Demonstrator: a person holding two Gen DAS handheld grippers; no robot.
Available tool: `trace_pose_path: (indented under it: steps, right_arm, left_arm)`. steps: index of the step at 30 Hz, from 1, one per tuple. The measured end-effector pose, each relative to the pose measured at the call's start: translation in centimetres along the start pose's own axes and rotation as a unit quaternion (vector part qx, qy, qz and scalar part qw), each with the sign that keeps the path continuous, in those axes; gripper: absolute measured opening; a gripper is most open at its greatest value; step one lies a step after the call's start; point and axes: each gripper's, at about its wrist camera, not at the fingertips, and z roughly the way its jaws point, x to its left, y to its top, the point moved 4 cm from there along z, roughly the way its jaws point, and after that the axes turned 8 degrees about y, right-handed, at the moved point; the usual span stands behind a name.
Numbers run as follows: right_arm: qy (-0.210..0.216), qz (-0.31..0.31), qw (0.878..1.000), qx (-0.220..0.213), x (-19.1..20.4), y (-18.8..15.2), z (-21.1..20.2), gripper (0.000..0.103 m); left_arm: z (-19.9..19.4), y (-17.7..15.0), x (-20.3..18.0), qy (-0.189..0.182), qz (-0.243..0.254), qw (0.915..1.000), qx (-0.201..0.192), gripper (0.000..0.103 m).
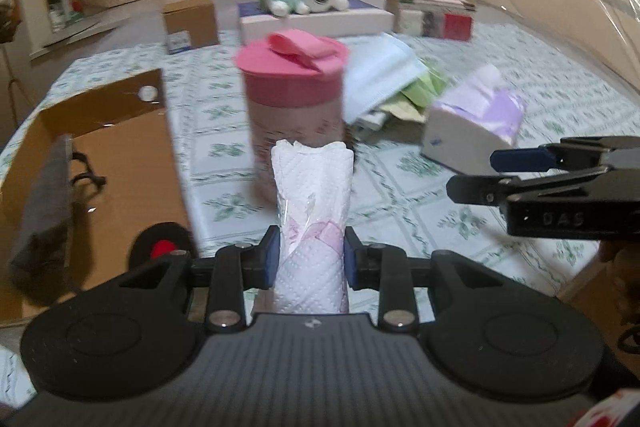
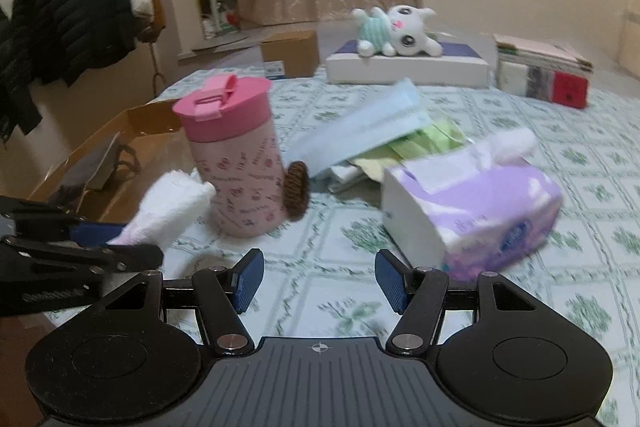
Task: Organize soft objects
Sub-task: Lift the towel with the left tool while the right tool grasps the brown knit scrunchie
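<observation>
My left gripper (image 1: 311, 259) is shut on a white tissue pack (image 1: 312, 211) with pink print, held upright above the table; the pack also shows in the right wrist view (image 2: 168, 207). My right gripper (image 2: 319, 281) is open and empty, low over the table, and shows at the right of the left wrist view (image 1: 476, 175). A purple tissue pack (image 2: 472, 207) lies just ahead and right of it. A stack of blue, green and white cloths (image 2: 376, 135) lies behind. A white plush toy (image 2: 396, 31) rests on a white box (image 2: 404, 71) at the back.
A pink lidded tumbler (image 2: 236, 155) stands ahead of both grippers, a brown hair clip (image 2: 296, 195) beside it. An open cardboard box (image 1: 100, 163) with a dark pouch sits left. A small brown carton (image 2: 290, 53) and stacked books (image 2: 544, 71) are at the back.
</observation>
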Motion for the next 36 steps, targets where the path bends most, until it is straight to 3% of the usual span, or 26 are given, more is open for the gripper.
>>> trace_pose_path:
  steps: [11, 20, 36]
  right_arm:
    - [0.018, -0.053, 0.998, 0.018, 0.4, 2.3, 5.5, 0.061]
    - [0.027, -0.093, 0.994, 0.048, 0.1, 2.4, 9.0, 0.049]
    - [0.034, -0.162, 0.984, 0.069, 0.0, 2.4, 12.1, 0.038]
  left_arm:
    - [0.2, 0.9, 3.6, 0.041, -0.061, 0.9973, -0.002, 0.028]
    - [0.6, 1.3, 4.1, 0.036, -0.092, 0.9951, -0.001, 0.028]
    - [1.2, 1.5, 4.2, 0.034, -0.123, 0.9918, 0.001, 0.028]
